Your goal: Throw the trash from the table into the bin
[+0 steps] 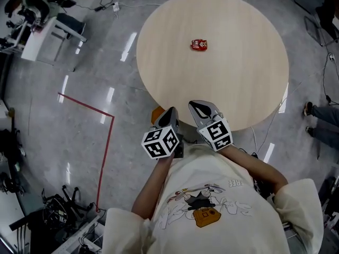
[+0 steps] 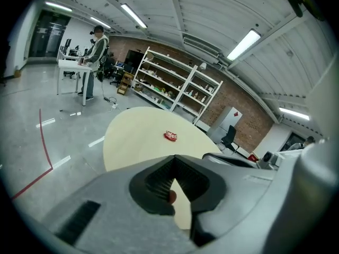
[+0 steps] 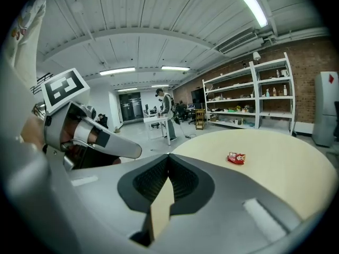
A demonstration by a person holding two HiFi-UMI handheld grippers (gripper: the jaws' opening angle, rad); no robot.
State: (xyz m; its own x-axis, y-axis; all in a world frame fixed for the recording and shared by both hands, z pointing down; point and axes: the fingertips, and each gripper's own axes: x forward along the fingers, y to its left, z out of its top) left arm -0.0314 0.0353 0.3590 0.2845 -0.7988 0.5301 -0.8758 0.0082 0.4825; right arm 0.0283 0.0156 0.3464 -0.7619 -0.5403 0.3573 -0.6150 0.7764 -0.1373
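Red wrapper, the only trash on show, lay flat on the pale round bench, well ahead of both your tools and clear of every edge.

Your left hand-held gripper was clenched on nothing, jaws tip to tip. Your right hand-held gripper, just beside it, was the same: pinched together and empty. You held both at the near rim of the bench, noses tipped down toward the top. That looked like a travelling posture to me, since nothing lay close enough to grab.

With the wrapper that far out in front, you would have needed a long reach across the top, and one pair of jaws would have had to part first.

Something orange peeked out just left of the left tool, below the rim. It was too hidden to call it the bin, and no bin showed plainly anywhere.
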